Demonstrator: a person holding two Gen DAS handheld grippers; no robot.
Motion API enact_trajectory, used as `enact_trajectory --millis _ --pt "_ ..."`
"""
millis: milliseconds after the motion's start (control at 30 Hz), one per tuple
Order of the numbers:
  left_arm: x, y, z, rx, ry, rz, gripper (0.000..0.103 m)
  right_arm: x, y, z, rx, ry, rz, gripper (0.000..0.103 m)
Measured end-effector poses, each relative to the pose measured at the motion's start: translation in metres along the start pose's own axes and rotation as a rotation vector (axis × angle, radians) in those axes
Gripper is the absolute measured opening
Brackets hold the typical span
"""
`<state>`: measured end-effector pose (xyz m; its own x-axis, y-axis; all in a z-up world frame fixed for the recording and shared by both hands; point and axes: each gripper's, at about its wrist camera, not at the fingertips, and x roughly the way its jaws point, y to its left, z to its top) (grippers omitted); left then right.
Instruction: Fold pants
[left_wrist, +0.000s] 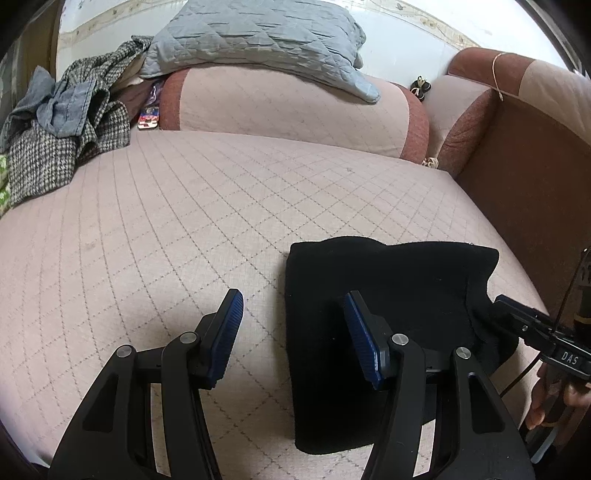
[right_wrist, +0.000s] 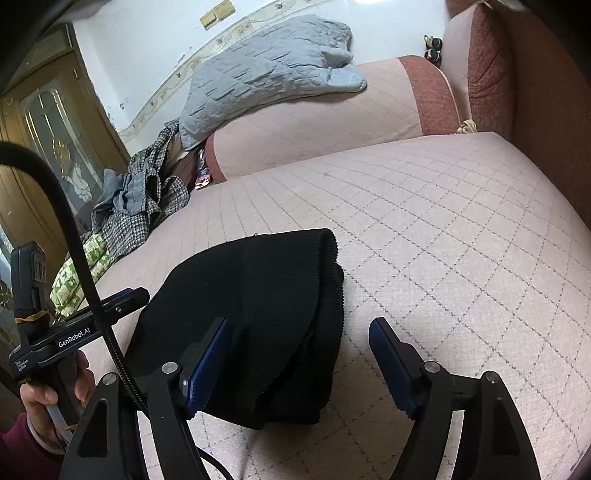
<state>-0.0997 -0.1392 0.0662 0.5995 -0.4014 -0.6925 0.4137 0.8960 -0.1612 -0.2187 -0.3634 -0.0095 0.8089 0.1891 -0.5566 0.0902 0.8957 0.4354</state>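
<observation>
The black pants (left_wrist: 391, 295) lie folded into a compact stack on the pink quilted sofa seat (left_wrist: 184, 221). My left gripper (left_wrist: 293, 306) is open and empty, its right finger over the stack's left edge and its left finger over bare seat. In the right wrist view the pants (right_wrist: 273, 314) show a ribbed hem on top at the right. My right gripper (right_wrist: 299, 332) is open and empty, its left finger over the stack's right part and its right finger over bare seat. The right gripper's body also shows in the left wrist view (left_wrist: 532, 325), at the pants' right edge.
A houndstooth and denim clothes pile (left_wrist: 62, 122) lies at the seat's far left. A grey quilted blanket (left_wrist: 258, 40) drapes over the back cushion (left_wrist: 288, 107). The brown armrest (left_wrist: 517, 177) bounds the right side. A green patterned item (right_wrist: 79, 273) lies at the left.
</observation>
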Motion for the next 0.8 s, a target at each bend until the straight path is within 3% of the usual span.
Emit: enact_trajectory --millis 500,633,800 --pt "0.01 0.013 0.0 -0.073 0.03 -0.107 0.057 0.012 -0.011 0.002 0.042 0.043 0.023 0.077" --pt "0.006 0.014 0.003 -0.068 -0.005 -0.108 0.057 0.017 -0.015 0.002 0.054 0.055 0.029 0.077" --pt "0.009 0.01 0.001 -0.042 0.009 -0.136 0.057 0.022 -0.01 0.001 0.04 0.064 0.039 0.079"
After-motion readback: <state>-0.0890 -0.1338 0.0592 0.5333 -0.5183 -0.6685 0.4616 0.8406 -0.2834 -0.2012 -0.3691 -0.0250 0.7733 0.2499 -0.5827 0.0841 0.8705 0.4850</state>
